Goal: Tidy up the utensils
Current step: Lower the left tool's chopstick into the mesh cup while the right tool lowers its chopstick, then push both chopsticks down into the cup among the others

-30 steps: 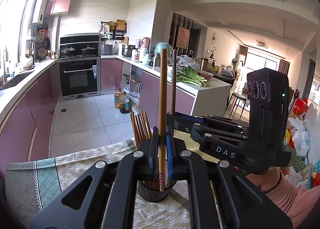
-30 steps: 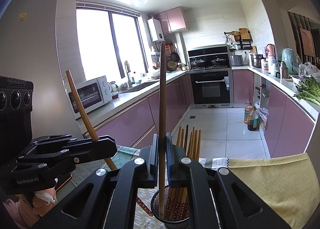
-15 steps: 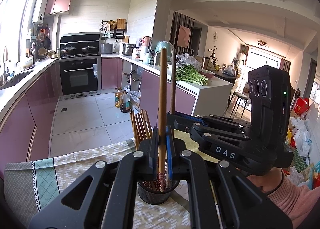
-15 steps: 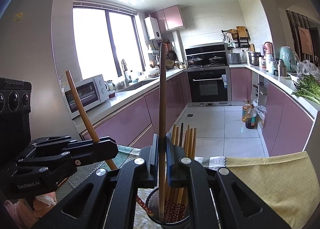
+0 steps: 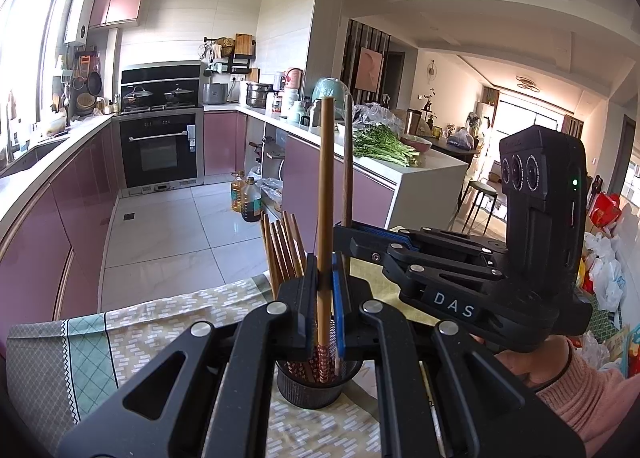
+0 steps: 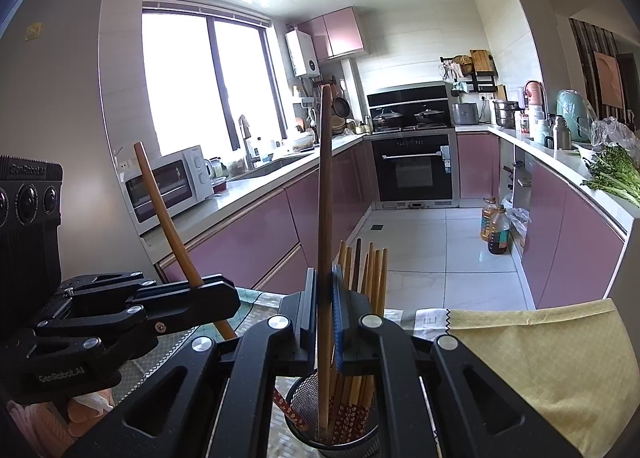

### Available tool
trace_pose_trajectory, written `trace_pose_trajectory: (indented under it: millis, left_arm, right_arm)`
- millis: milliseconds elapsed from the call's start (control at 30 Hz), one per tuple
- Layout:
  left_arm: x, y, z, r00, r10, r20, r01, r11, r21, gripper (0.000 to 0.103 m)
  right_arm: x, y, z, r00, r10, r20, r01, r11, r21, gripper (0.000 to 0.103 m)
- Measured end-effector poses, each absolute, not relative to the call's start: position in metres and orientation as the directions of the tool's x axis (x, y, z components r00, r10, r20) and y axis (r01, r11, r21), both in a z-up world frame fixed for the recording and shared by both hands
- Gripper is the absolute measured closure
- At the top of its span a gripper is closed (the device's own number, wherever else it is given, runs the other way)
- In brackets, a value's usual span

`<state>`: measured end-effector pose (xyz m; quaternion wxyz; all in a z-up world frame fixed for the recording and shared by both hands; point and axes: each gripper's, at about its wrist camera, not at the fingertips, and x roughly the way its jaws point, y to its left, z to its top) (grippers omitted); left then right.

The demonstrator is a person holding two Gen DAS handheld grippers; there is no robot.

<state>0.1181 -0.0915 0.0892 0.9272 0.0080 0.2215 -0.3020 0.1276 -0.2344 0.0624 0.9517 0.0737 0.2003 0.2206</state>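
In the left wrist view my left gripper (image 5: 325, 286) is shut on a light wooden chopstick (image 5: 325, 186) that stands upright. Its red patterned tip reaches into a black mesh holder (image 5: 312, 390) on the table. The holder has several chopsticks (image 5: 282, 250) in it. My right gripper (image 5: 344, 234) comes in from the right, shut on a darker chopstick (image 5: 347, 162). In the right wrist view my right gripper (image 6: 324, 298) clamps that chopstick (image 6: 325, 198), whose lower end is inside the holder (image 6: 308, 398). My left gripper (image 6: 224, 298) holds its chopstick (image 6: 168, 226) slanted.
A patterned tablecloth (image 5: 140, 330) covers the table, with a yellow cloth (image 6: 540, 358) at the right. A hand in a pink sleeve (image 5: 580, 390) holds the right gripper. Beyond the table edge lie a tiled kitchen floor (image 5: 168, 234), pink cabinets and oil bottles (image 6: 496, 226).
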Motion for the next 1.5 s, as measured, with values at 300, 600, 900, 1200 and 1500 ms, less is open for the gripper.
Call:
trace_pose_trajectory:
  millis: [300, 600, 900, 1200, 1500]
  left_arm:
    - [0.125, -0.090, 0.088, 0.720, -0.550, -0.423, 0.558, 0.821, -0.120, 0.095]
    - [0.132, -0.090, 0.082, 0.715, -0.547, -0.436, 0.554, 0.823, -0.123, 0.095]
    - [0.136, -0.094, 0.079, 0.715, -0.541, -0.443, 0.552, 0.825, -0.116, 0.095]
    - [0.137, -0.096, 0.077, 0.716, -0.534, -0.449, 0.549, 0.828, -0.109, 0.096]
    - [0.137, -0.097, 0.075, 0.716, -0.532, -0.451, 0.548, 0.829, -0.108, 0.095]
  right_arm:
    - [0.127, -0.235, 0.061, 0.823, 0.445, -0.354, -0.386, 0.894, 0.226, 0.097]
    - [0.126, -0.234, 0.056, 0.820, 0.441, -0.364, -0.380, 0.896, 0.229, 0.097]
    - [0.130, -0.235, 0.054, 0.817, 0.439, -0.374, -0.375, 0.897, 0.234, 0.097]
    - [0.133, -0.236, 0.052, 0.815, 0.439, -0.379, -0.374, 0.897, 0.235, 0.097]
    - [0.135, -0.237, 0.050, 0.811, 0.441, -0.385, -0.374, 0.896, 0.239, 0.097]
